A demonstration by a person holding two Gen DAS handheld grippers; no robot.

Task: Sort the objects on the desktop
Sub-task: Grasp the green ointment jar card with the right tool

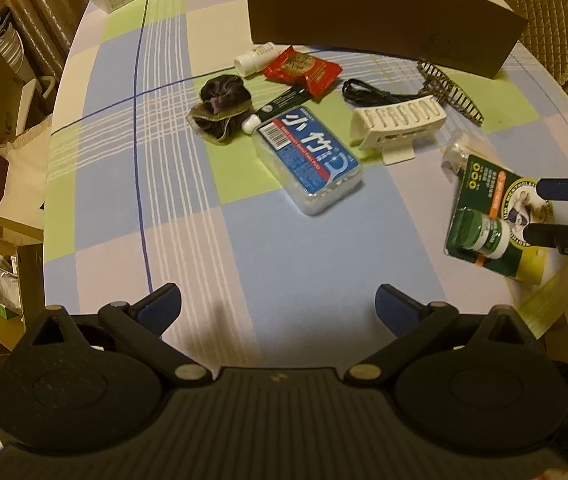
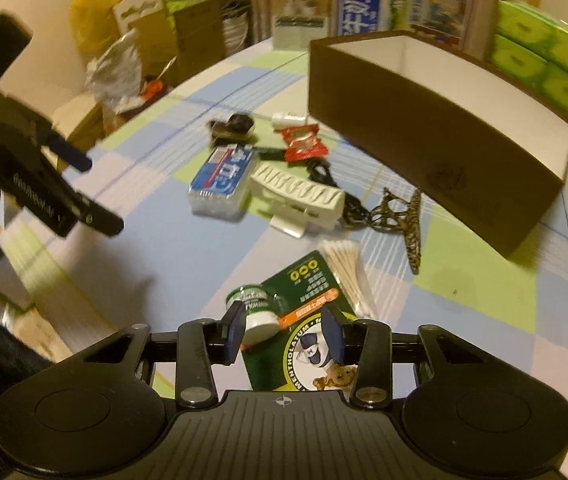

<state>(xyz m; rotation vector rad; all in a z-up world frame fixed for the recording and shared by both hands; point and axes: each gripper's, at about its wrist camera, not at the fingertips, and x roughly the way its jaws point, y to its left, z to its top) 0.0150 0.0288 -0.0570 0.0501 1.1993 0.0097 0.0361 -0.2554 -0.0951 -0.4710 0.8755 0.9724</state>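
My right gripper (image 2: 284,330) straddles the green Mentholatum blister card (image 2: 316,320), one finger on each side of it, the left pad against the small white-and-green jar (image 2: 254,310) on the card; I cannot tell whether the pads are clamping it. In the left wrist view this card (image 1: 492,216) looks tilted, and whether it is clear of the worktop (image 1: 284,248) I cannot tell. My left gripper (image 1: 278,306) hangs wide apart over bare checked cloth, gripping nothing. A bundle of cotton swabs (image 2: 344,264) lies just beyond the card. Farther from the card lie the white ribbed holder (image 2: 300,196), the blue floss pick box (image 2: 222,180), a red snack packet (image 2: 304,144), a dark scrunchie (image 1: 220,106) and a patterned hair claw (image 2: 400,216). The brown open box (image 2: 436,148) stands beyond the card to its right.
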